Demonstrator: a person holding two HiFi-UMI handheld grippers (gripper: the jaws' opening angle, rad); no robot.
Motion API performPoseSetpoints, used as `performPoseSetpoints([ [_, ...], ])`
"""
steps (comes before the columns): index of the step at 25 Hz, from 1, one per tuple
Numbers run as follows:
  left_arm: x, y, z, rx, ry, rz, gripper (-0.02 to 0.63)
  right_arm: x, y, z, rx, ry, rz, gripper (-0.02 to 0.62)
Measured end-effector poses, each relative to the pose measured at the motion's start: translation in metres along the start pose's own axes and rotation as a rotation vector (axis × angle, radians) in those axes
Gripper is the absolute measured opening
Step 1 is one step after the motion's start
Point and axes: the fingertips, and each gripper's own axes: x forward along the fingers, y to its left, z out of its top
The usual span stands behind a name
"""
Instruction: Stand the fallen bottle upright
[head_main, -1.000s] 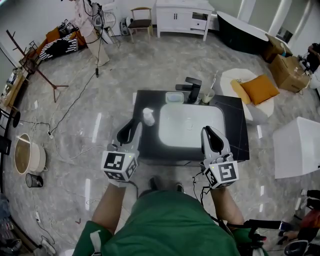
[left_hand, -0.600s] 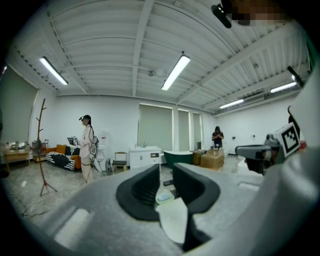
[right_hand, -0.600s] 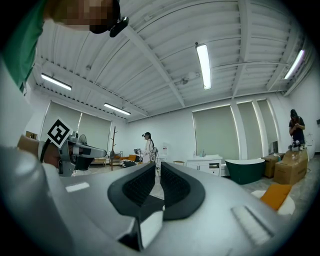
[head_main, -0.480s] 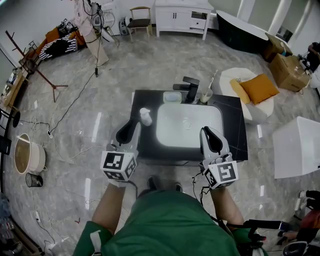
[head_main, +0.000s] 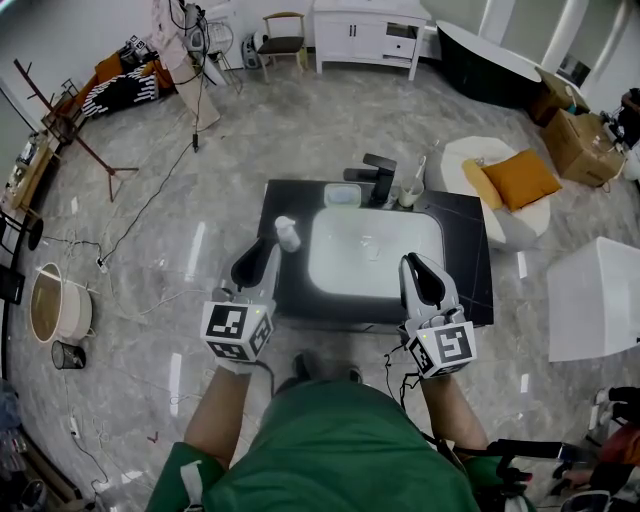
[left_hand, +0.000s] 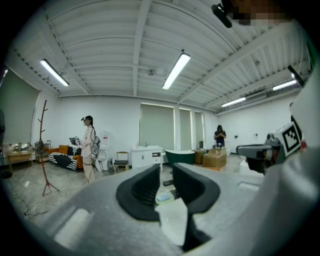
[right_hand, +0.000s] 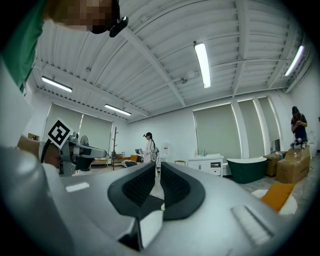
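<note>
A small white bottle (head_main: 287, 234) rests on the black vanity counter (head_main: 468, 250), just left of the white basin (head_main: 372, 252); it seems to lie with its cap pointing away. My left gripper (head_main: 268, 248) hovers at the counter's near left edge, just short of the bottle, its jaws a narrow gap apart with nothing between them. In the left gripper view the left gripper (left_hand: 166, 172) looks across the basin, and the bottle is hidden. My right gripper (head_main: 411, 259) hangs over the basin's near right rim, with the right gripper (right_hand: 157, 170) closed to a slit and empty.
At the back of the counter stand a black faucet (head_main: 378, 172), a pale soap dish (head_main: 343, 196) and a cup with a toothbrush (head_main: 409, 191). A round white seat with an orange cushion (head_main: 516, 178) and a white block (head_main: 598, 296) are to the right. A person (left_hand: 89, 148) stands far off.
The vanity and bottle have slid slightly up and left in the head view. Both grippers keep their pose and jaw gaps; the bottle has not moved on the counter.
</note>
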Motion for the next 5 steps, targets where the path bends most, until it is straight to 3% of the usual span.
performPoseSetpoints([
  [5, 0.0081, -0.0036, -0.004, -0.001, 0.002, 0.008, 0.078, 0.0021, -0.0096, -0.005, -0.001, -0.002, 0.009, 0.032],
])
